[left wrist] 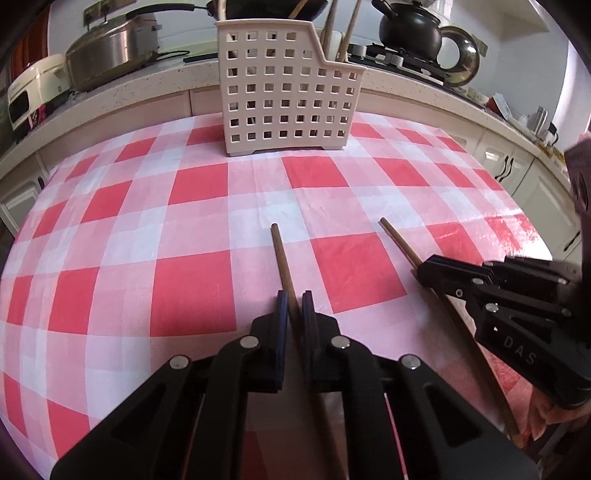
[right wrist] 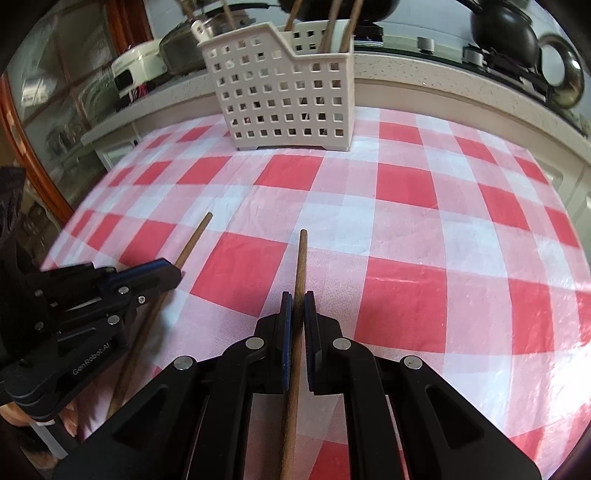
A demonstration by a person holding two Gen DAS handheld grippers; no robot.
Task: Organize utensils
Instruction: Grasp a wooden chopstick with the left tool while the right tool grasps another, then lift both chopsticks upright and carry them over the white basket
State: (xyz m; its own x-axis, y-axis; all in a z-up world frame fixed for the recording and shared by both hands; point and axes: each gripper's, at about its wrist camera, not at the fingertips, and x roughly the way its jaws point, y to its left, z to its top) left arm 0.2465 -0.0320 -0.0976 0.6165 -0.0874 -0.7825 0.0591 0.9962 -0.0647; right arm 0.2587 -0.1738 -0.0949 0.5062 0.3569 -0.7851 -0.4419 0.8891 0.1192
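A white perforated utensil basket point(left wrist: 286, 86) stands at the far side of the red-checked table; it also shows in the right wrist view point(right wrist: 282, 92), with several wooden sticks standing in it. My left gripper point(left wrist: 294, 306) is shut on a wooden chopstick point(left wrist: 280, 254) that points at the basket. My right gripper point(right wrist: 298, 306) is shut on a second wooden chopstick point(right wrist: 302, 258). In the left wrist view the right gripper point(left wrist: 428, 273) holds its chopstick point(left wrist: 397, 236) at the right. In the right wrist view the left gripper point(right wrist: 173, 273) holds its chopstick point(right wrist: 195, 234) at the left.
The red-and-white checked cloth point(left wrist: 184, 240) covers the table. Behind it runs a kitchen counter point(left wrist: 110, 96) with a steel pan point(left wrist: 110, 51), a white appliance point(left wrist: 33, 88), a black kettle point(left wrist: 410, 31) on the stove and a steel ring-shaped kettle point(left wrist: 461, 55).
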